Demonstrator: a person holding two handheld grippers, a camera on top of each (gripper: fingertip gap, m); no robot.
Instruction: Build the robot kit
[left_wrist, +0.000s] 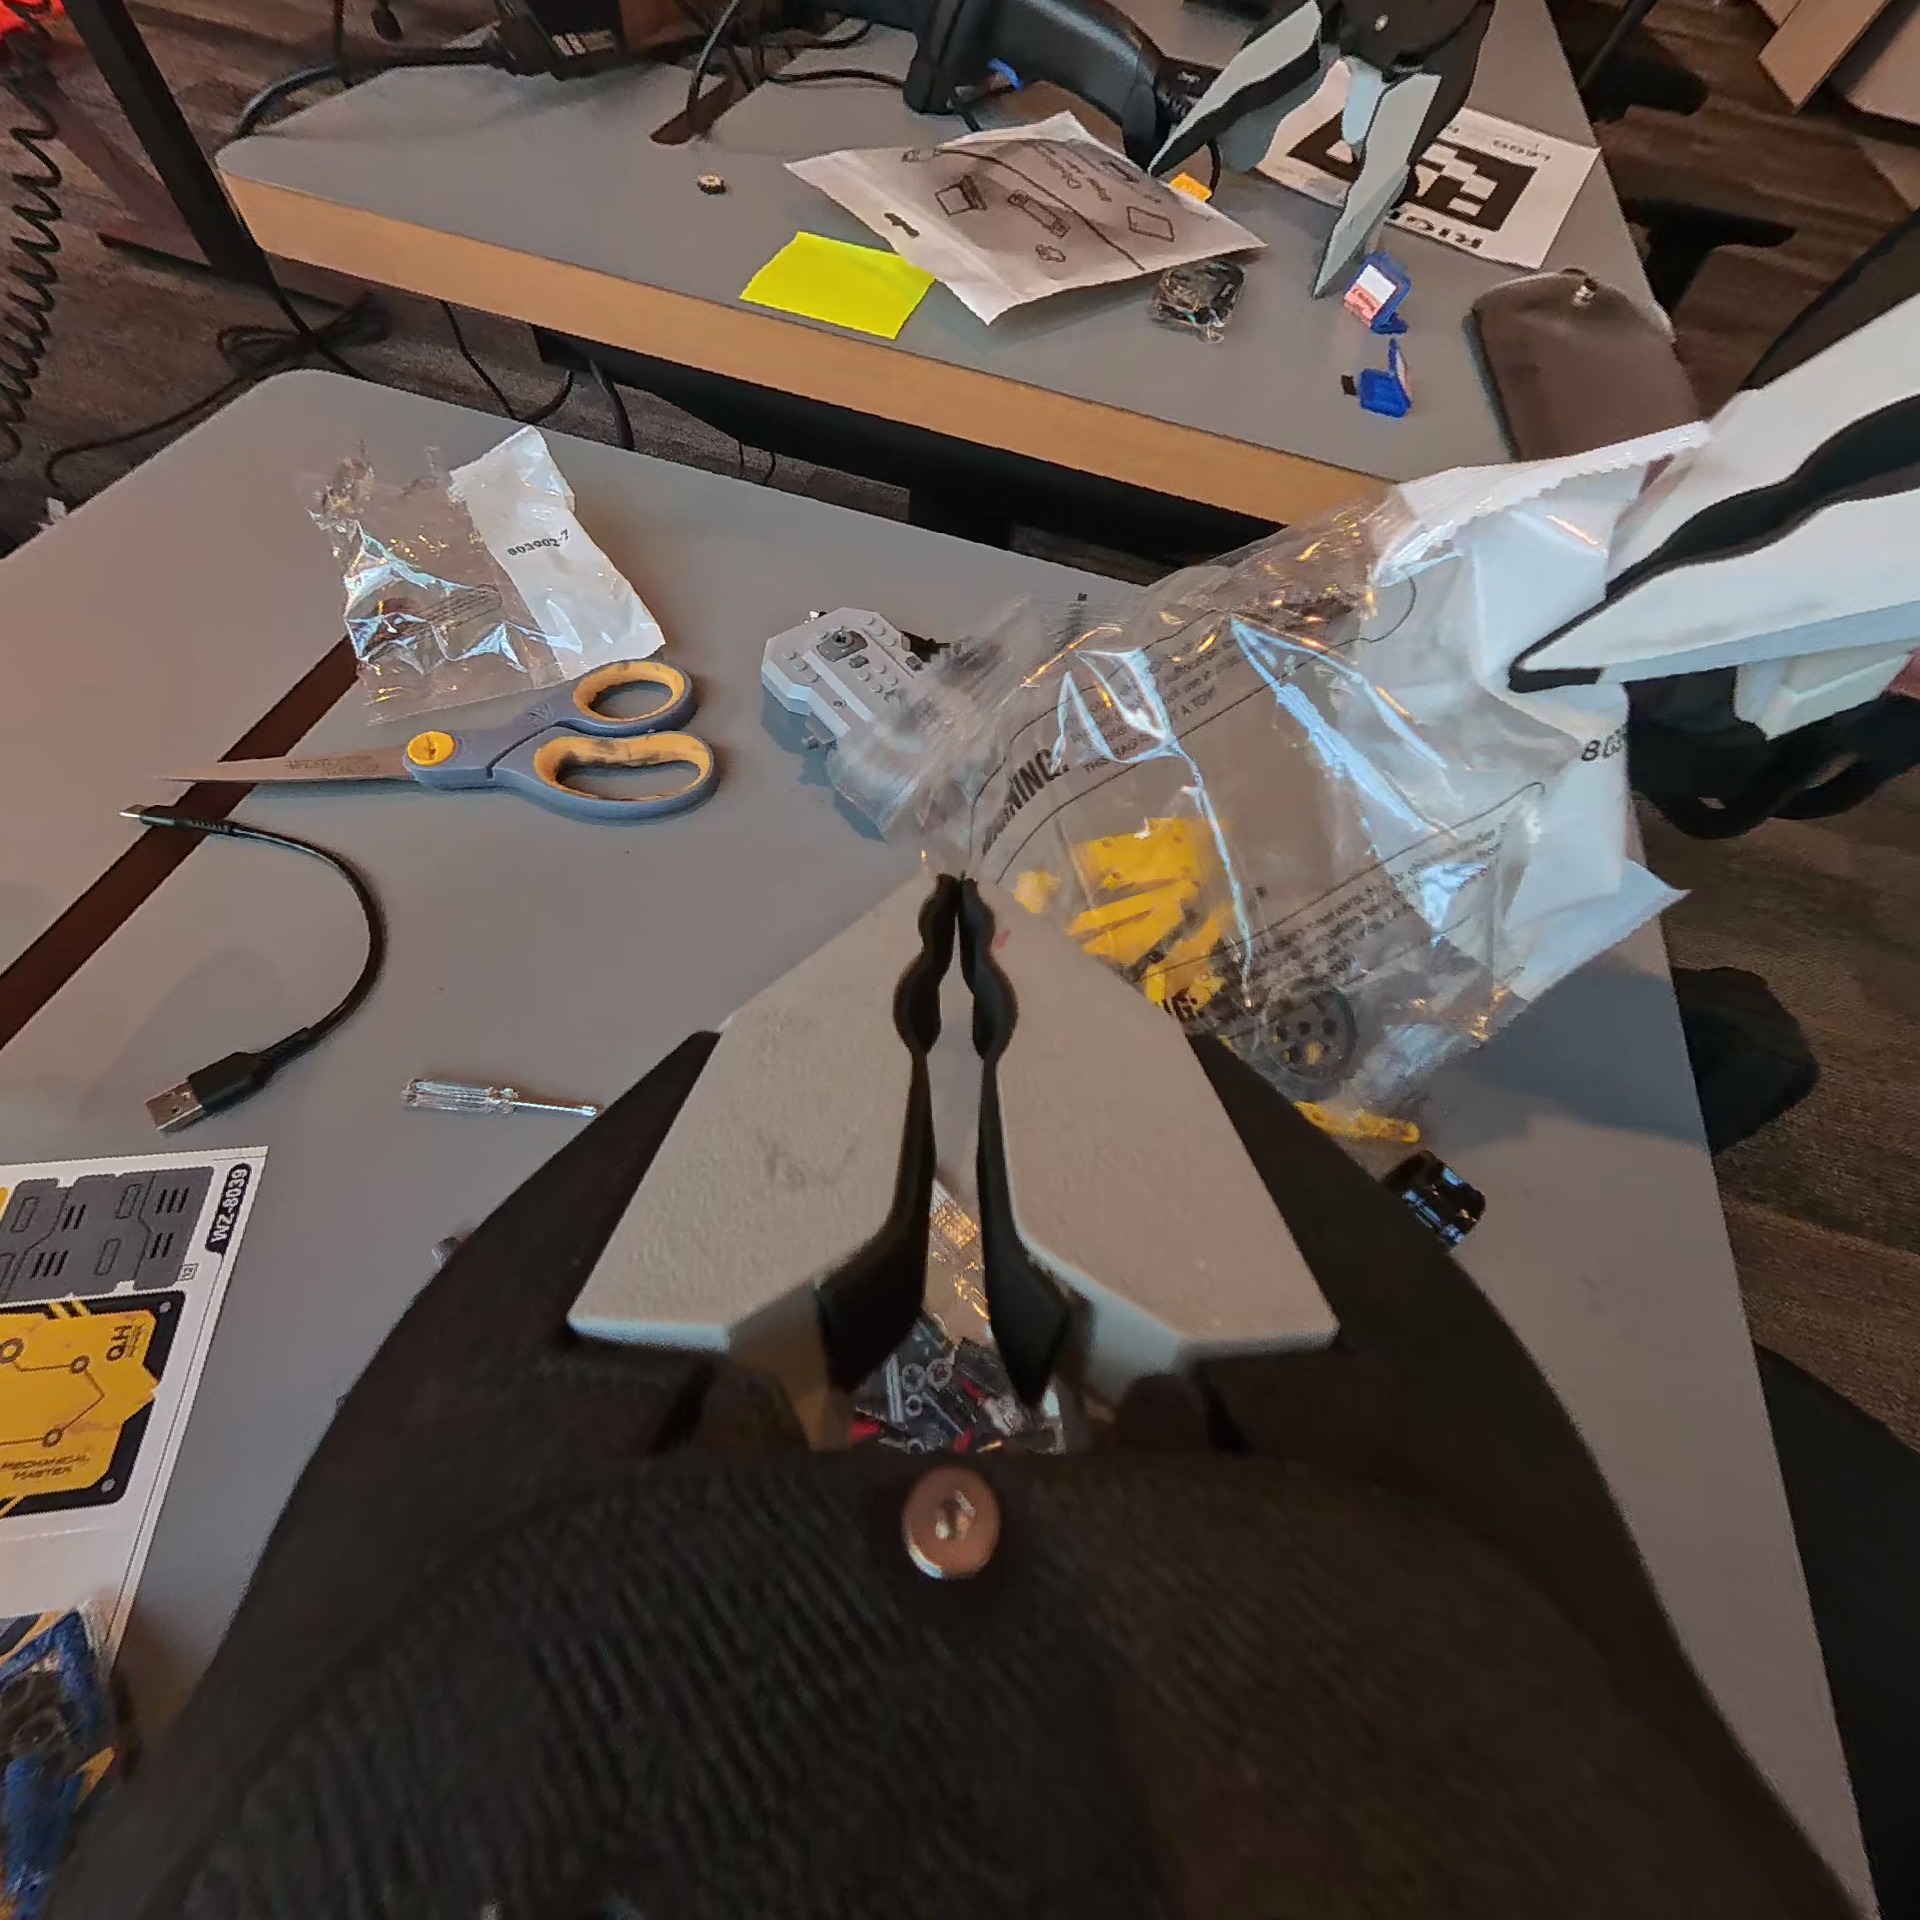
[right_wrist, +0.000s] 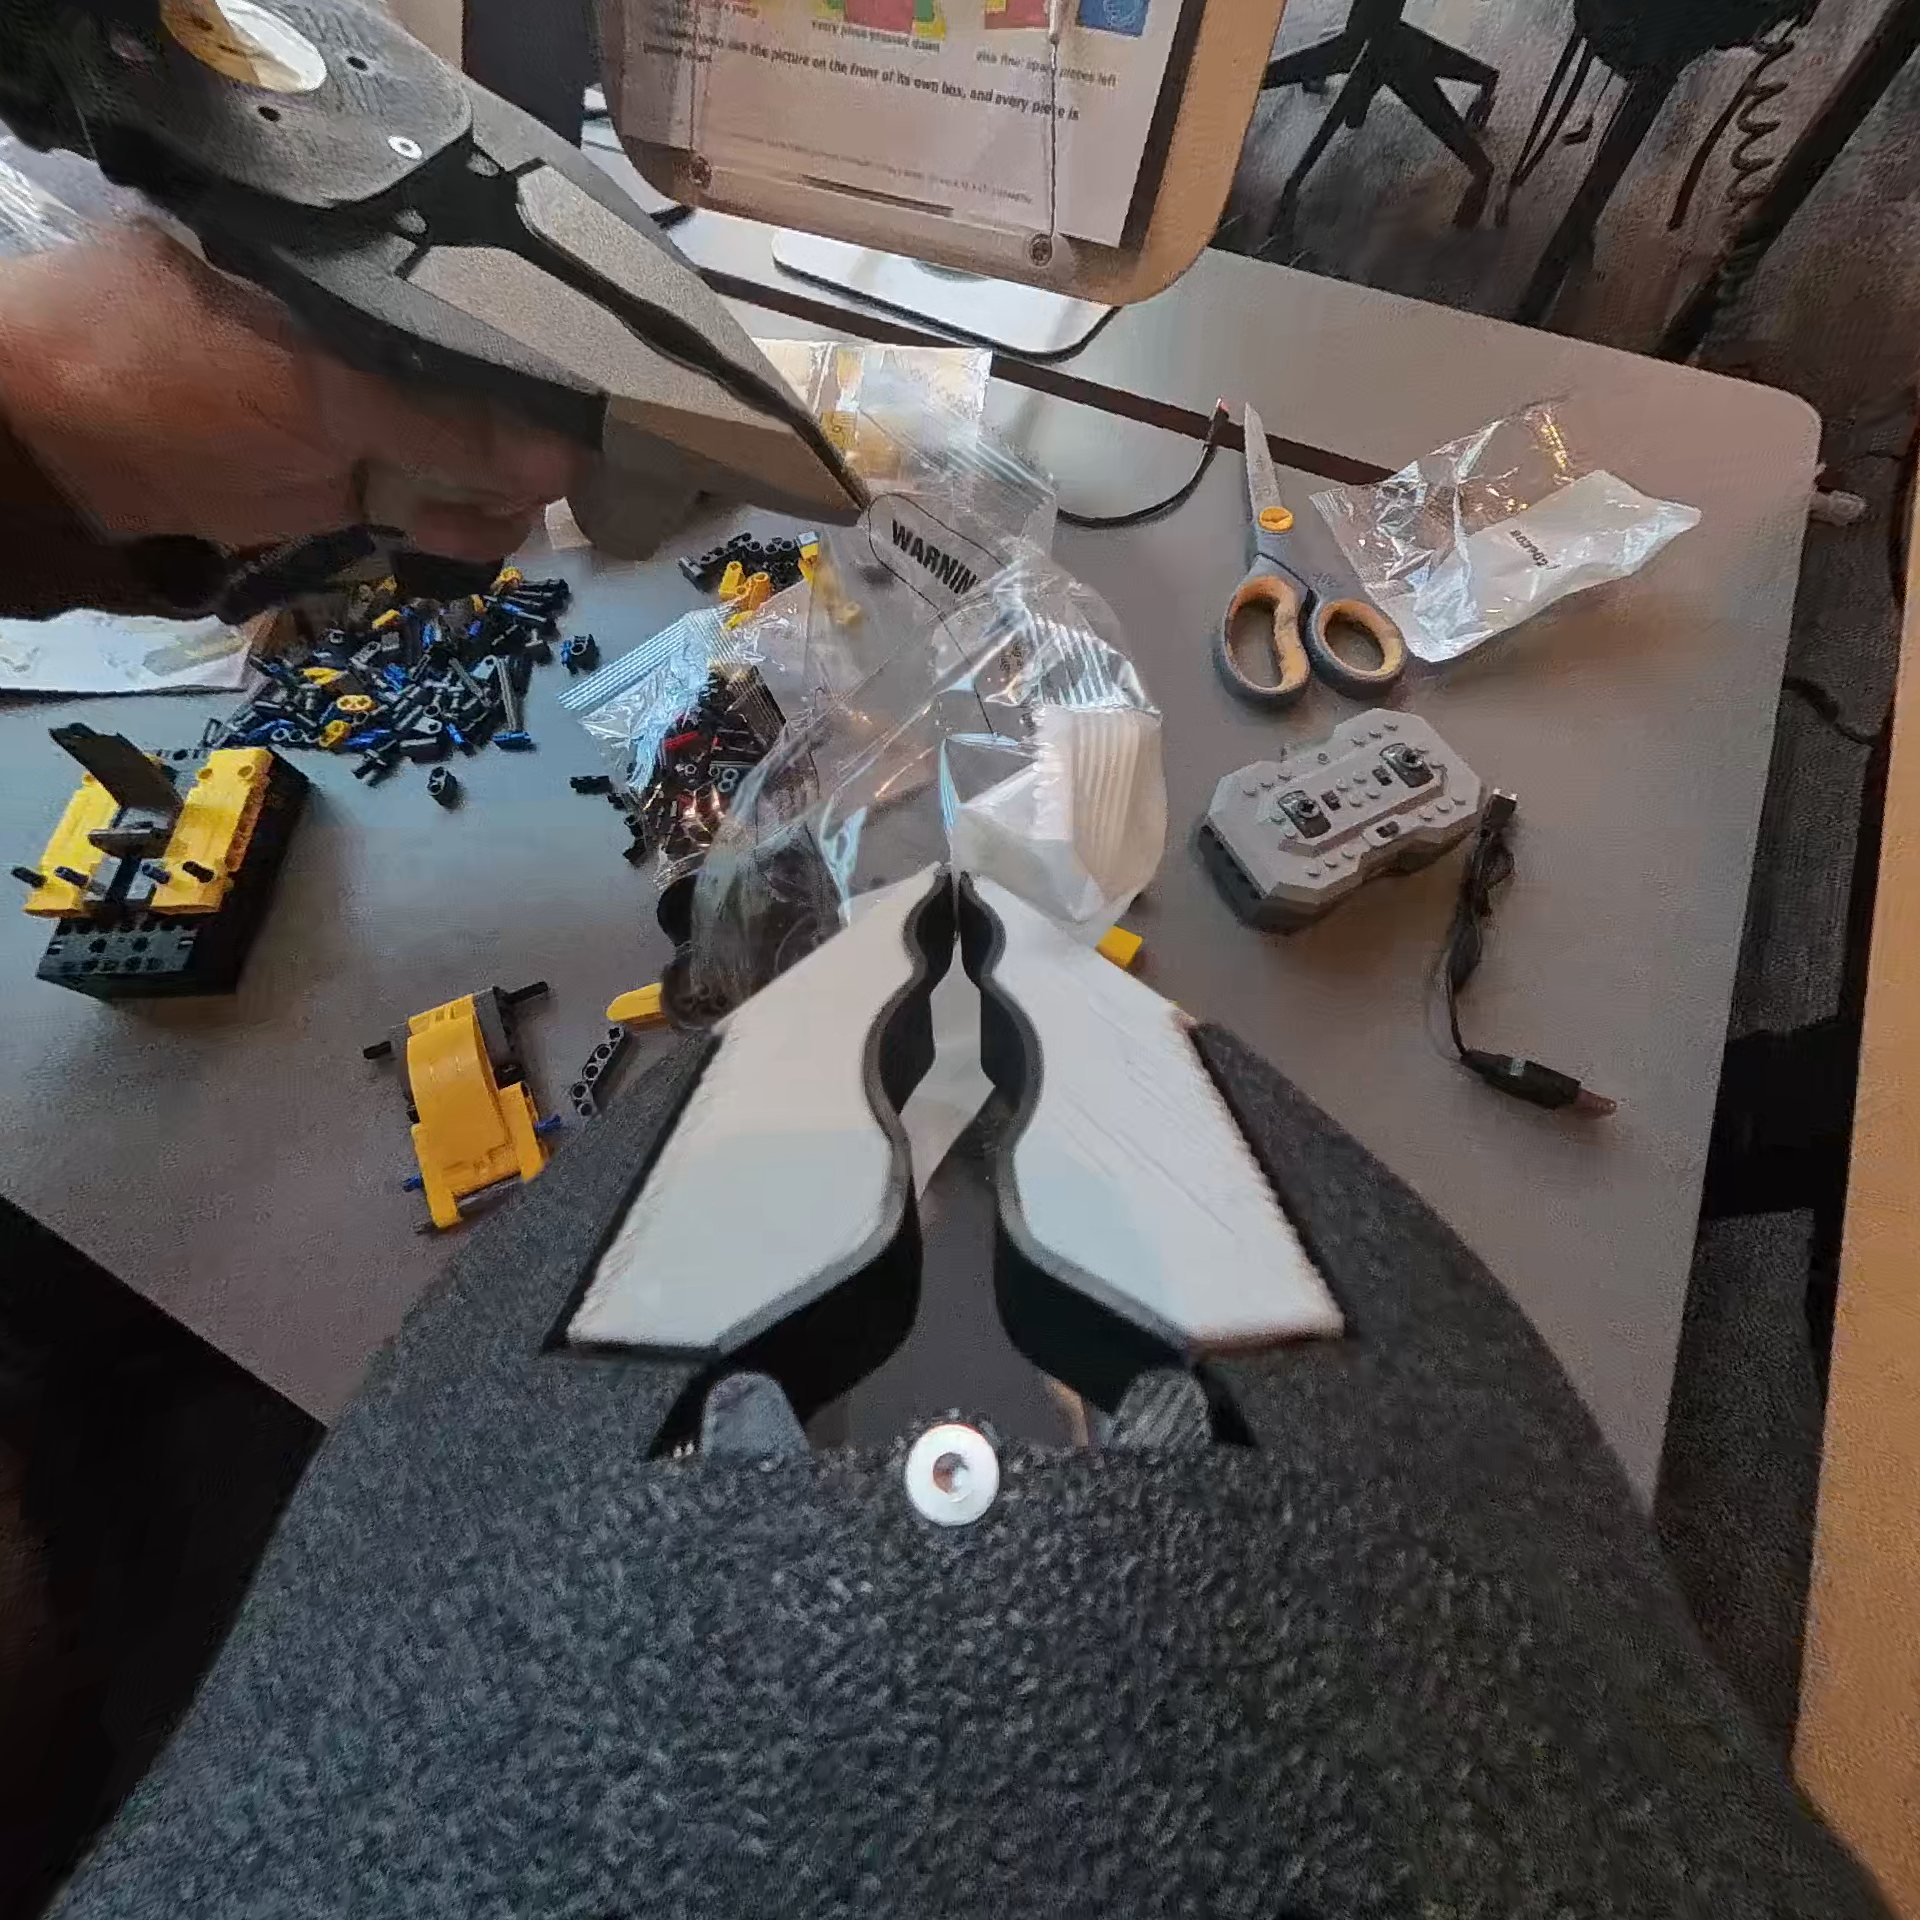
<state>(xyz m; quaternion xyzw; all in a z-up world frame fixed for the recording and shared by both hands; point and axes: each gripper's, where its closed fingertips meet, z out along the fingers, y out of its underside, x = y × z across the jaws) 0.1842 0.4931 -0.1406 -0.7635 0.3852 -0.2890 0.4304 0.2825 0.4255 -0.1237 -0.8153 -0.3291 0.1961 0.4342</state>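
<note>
The left tongs (left_wrist: 956, 894) are clenched on one edge of a clear bag (left_wrist: 1299, 790). The right tongs (right_wrist: 954, 883) are clenched on the bag's opposite, white-backed end. The bag hangs stretched between the two pairs of tongs, above the grey tabletop (left_wrist: 540, 935).

**Risks (judgement)**
- The film is thin and slick. If either grip loosens, that edge is likely to slide out from between the tips and the bag to drop.
- Yellow and black parts (left_wrist: 1164, 935) lie loose inside the bag. Opposed pulling could split a seam and scatter them among the parts already on the tabletop.
- Both grips sit at the extreme tips, so little film is caught.

**Materials and shapes**
- Bag: crinkled, glossy, transparent film with black print; one end opaque white with a serrated edge.
- Left tongs: matt grey wedge fingers with black wavy inner liners. Right tongs: white fingers, same wavy liners.
- Beyond the left tongs: scissors (left_wrist: 582, 748) with grey-and-yellow handles, an emptied bag (left_wrist: 468, 582) and a grey studded controller (left_wrist: 842, 675).
- Left of the left tongs: a black USB cable (left_wrist: 312, 997) and a small clear-handled screwdriver (left_wrist: 488, 1099).
- Left of the right tongs: a pile of small black, blue and yellow pins (right_wrist: 416, 675), and two blocky yellow-and-black assemblies (right_wrist: 156, 862).
</note>
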